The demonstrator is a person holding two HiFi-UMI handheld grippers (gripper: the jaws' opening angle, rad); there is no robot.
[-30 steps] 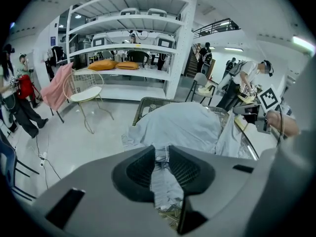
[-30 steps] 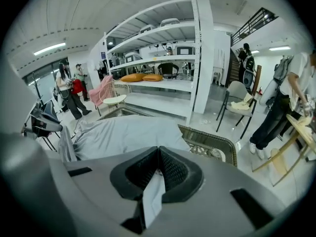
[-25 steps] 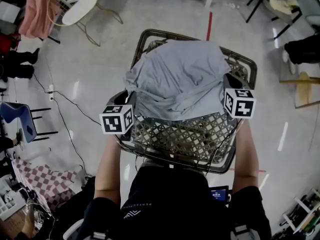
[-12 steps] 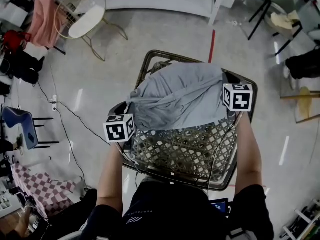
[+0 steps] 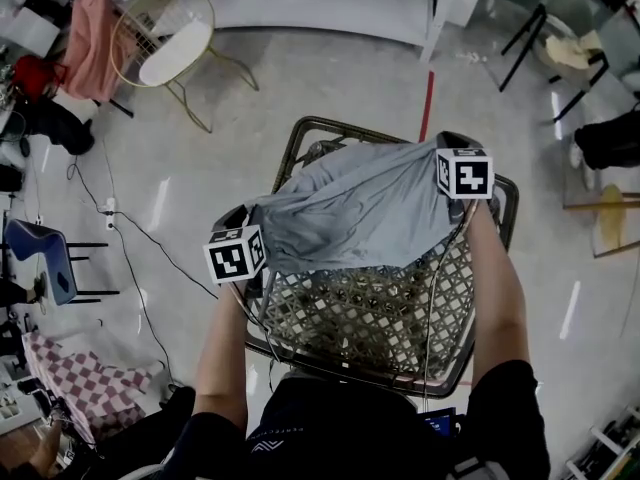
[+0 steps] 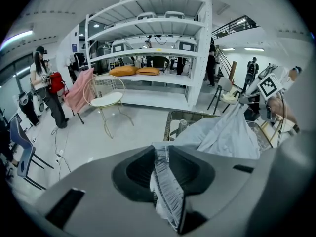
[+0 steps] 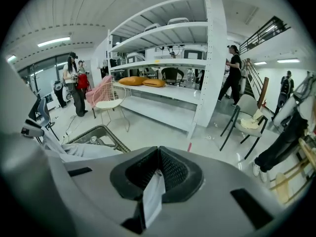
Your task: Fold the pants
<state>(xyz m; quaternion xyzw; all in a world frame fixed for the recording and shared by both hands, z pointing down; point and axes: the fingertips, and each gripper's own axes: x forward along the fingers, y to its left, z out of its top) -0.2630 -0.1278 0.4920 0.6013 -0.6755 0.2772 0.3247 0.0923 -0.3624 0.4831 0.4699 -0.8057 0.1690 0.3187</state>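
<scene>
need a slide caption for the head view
Left hand-held gripper and right hand-held gripper each clamp an edge of the grey pants, stretched above a wicker basket.

The pants [image 5: 355, 208] are thin grey cloth, matt and creased, with a ribbed gathered band. The basket [image 5: 370, 313] is an open woven lattice, rough and brownish, on a dark rim. The floor [image 5: 260, 88] is pale, smooth and glossy; at ten o'clock a chair [image 5: 172, 46] has a brassy wire frame.
</scene>
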